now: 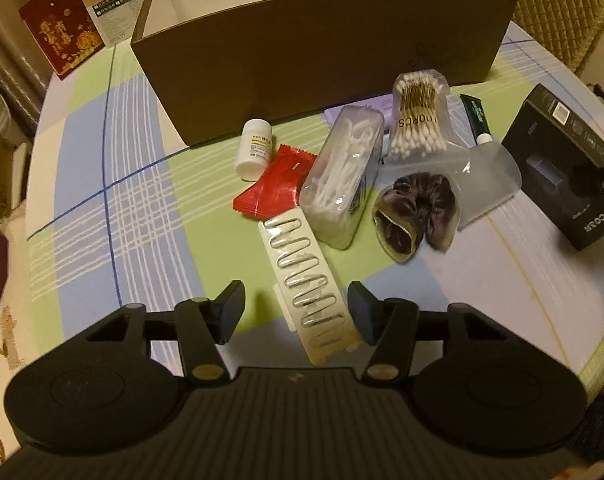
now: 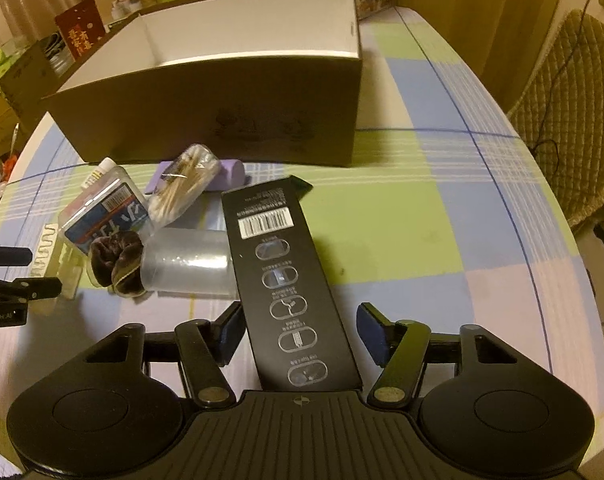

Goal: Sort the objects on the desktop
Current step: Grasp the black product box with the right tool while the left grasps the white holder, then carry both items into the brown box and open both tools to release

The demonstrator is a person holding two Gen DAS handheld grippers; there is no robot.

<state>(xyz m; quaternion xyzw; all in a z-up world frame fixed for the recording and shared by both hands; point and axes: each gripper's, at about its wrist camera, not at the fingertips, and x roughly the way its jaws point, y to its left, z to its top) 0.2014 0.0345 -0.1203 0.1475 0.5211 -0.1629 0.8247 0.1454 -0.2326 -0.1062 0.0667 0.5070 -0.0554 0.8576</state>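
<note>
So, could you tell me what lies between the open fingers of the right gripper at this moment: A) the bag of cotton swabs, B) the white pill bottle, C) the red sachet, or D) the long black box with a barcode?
D: in the right wrist view the long black box runs lengthwise between the fingers of the right gripper, whose jaws stand apart on either side of it.

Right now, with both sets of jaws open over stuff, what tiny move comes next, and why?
Probably close the right gripper on the black box: the box already lies between its open jaws, and the open cardboard box waits just behind. The left gripper likewise straddles the white clip card.
</note>
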